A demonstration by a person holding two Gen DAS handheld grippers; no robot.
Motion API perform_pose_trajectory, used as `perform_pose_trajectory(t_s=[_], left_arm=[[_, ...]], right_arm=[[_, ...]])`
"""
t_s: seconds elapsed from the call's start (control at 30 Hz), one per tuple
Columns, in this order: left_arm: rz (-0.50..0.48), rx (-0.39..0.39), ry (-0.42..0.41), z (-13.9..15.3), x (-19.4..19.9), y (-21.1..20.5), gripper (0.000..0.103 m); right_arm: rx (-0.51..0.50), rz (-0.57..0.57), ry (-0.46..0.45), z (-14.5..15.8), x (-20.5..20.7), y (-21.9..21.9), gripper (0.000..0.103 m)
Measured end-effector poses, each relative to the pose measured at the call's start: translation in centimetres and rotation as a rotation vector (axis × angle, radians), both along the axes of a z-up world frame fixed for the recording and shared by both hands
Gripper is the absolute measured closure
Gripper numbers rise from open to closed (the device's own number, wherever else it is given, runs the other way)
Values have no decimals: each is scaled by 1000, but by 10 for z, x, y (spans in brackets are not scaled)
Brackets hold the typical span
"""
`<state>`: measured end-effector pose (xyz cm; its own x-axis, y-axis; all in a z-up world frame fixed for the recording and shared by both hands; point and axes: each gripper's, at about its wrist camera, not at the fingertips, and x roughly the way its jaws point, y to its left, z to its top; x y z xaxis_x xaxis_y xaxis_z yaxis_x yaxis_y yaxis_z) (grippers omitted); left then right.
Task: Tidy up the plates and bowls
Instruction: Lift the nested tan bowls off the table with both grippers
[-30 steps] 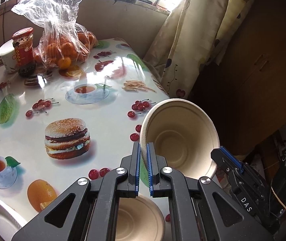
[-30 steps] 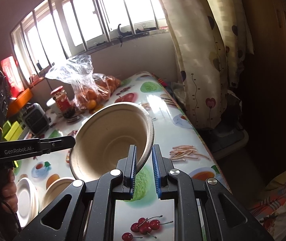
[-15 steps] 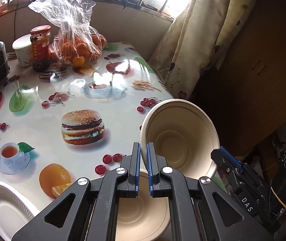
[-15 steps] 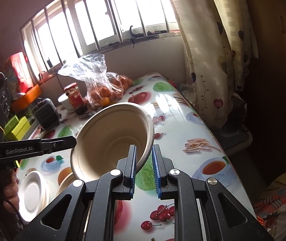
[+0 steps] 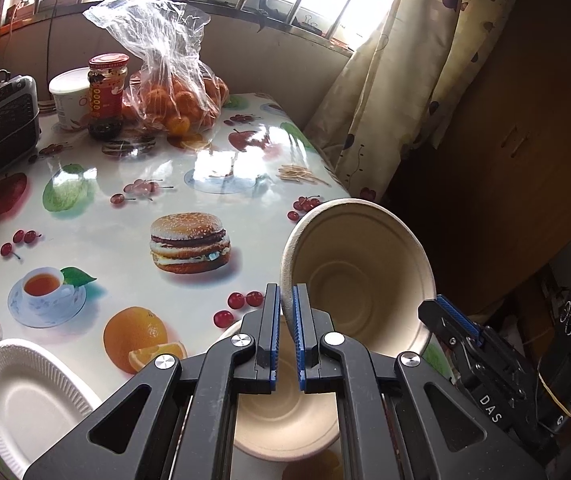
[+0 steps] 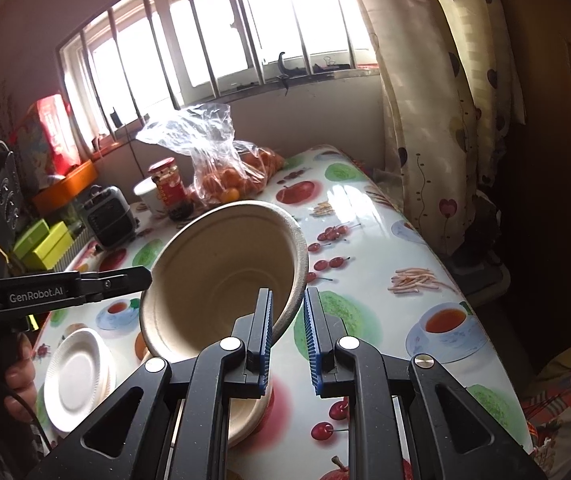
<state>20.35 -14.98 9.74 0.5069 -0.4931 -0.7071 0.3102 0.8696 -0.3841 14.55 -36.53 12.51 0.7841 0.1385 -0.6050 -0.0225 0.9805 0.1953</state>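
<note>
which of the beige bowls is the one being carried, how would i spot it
Start at the table with the fruit-print cloth and go to its near edge by the curtain. There the left gripper and right gripper each pinch the rim of one beige bowl. Unlike the second bowl resting flat below, it is airborne and tilted.

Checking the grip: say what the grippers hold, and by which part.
Both the left gripper and the right gripper pinch one tan bowl by opposite sides of its rim.
</note>
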Motion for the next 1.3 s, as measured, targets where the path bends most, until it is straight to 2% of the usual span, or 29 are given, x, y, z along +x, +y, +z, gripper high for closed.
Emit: perform_pose_trajectory(t_s=[0.63, 1.3], left_arm=[[22, -14, -25, 3, -29, 25, 97], [38, -10, 9, -16, -45, 38, 97]], right_arm=[[-8, 29, -26, 5, -22, 21, 87], [9, 41, 13, -16, -40, 32, 87]])
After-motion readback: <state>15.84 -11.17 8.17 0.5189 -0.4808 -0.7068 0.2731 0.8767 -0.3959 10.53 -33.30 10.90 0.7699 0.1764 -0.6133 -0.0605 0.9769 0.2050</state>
